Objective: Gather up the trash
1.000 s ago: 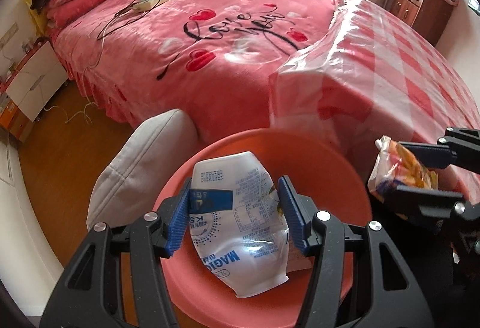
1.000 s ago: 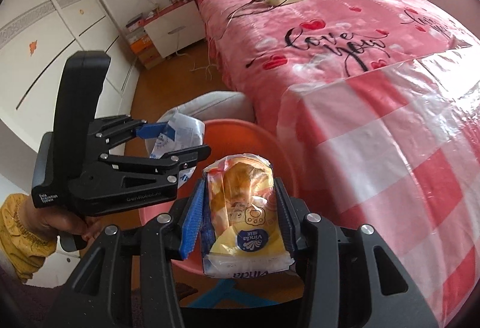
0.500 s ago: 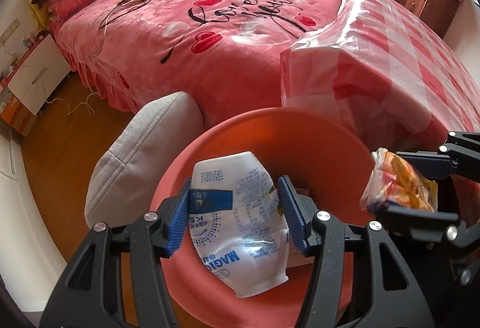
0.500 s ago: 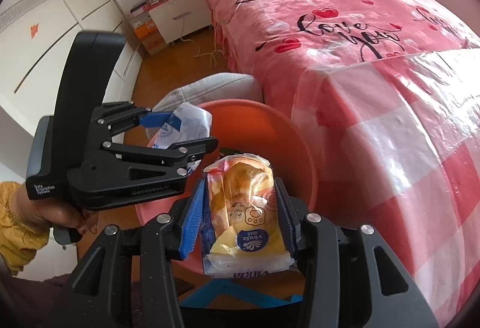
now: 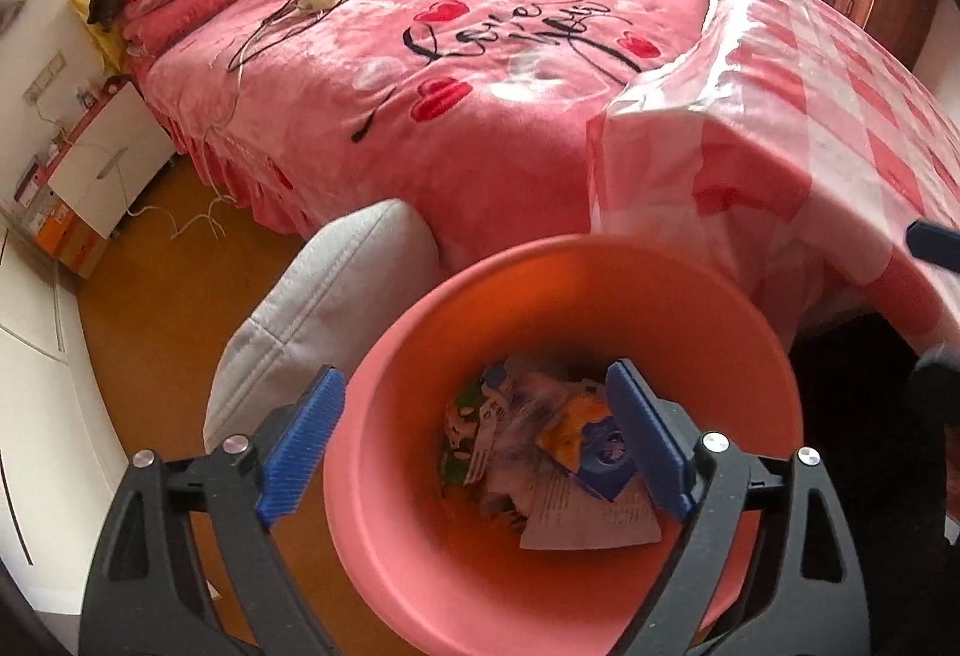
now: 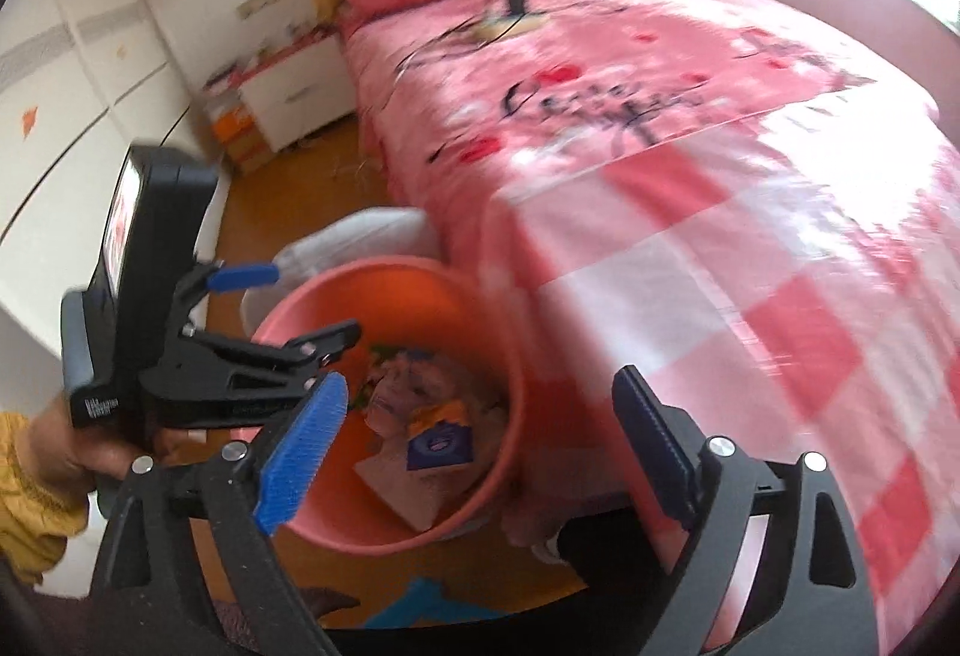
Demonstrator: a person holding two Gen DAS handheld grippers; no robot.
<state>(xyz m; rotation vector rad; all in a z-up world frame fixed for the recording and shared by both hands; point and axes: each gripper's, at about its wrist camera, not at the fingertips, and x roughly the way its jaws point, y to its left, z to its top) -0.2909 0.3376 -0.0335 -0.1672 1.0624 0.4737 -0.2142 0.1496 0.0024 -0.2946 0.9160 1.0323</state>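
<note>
From the left wrist view, the left tongs (image 5: 474,452) hang spread wide over the mouth of the orange-pink bin (image 5: 420,356), their blue pads apart with nothing between them; the jaws have just been opening. The white printed pouch (image 5: 591,512) lies at the bottom of the bin, flat-ish, its long axis running roughly from the bin's middle toward the lower right, one corner pointing right. On top of it sits the yellow tissue pack (image 5: 591,437), tilted, its blue label end pointing toward the lower right. Other crumpled wrappers lie under and beside them. A grey cushion (image 5: 336,308) leans just beside the bin, between it and the bed (image 5: 480,86).

From the right wrist view, blurred, the right tongs (image 6: 480,446) are likewise released and empty, jaws just opened, hovering near the bin's rim (image 6: 336,278) on the bed side. The tissue pack (image 6: 441,431) shows inside with its blue label facing up. The left tongs (image 6: 288,308) appear at the left, held in a hand (image 6: 78,452) with a yellow sleeve.

I judge both pieces delivered. No loose trash shows on the bed or floor; whether more remains elsewhere I cannot tell.
</note>
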